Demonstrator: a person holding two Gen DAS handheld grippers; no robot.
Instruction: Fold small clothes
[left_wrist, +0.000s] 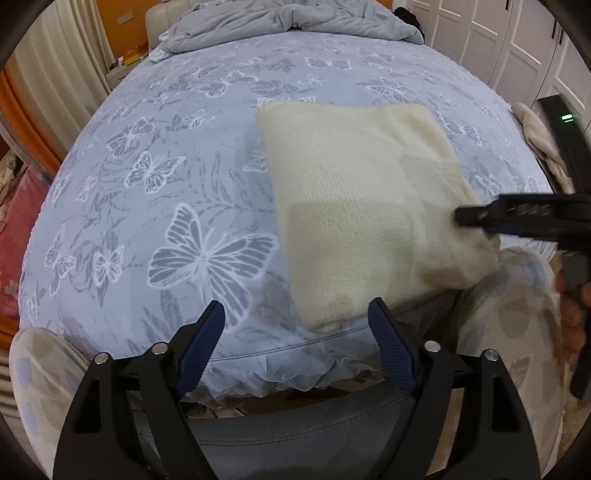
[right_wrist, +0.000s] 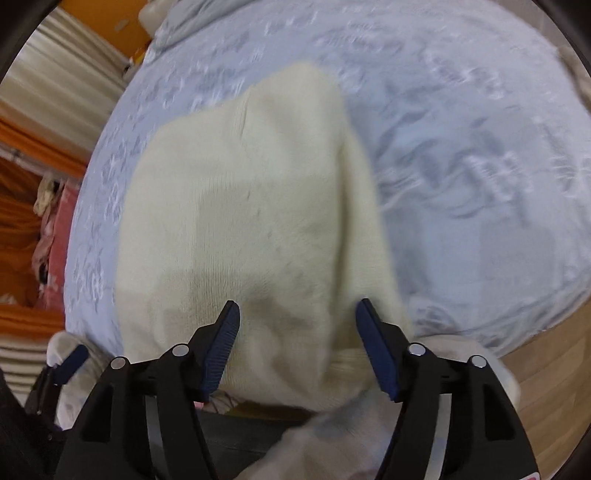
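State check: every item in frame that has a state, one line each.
cream knit garment: folded into a rectangle, lying flat near the edge of the bed, not gripped
left gripper: open, nothing between the fingers
right gripper: open, above the garment's near edge, not gripping it
grey duvet: bunched up at the far end of the bed
bed sheet: spread flat

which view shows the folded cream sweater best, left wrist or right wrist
The left wrist view: the cream sweater is sharp there, its whole folded outline lying on the butterfly sheet. The right wrist view shows it larger but motion-blurred, its near edge hidden behind the fingers.
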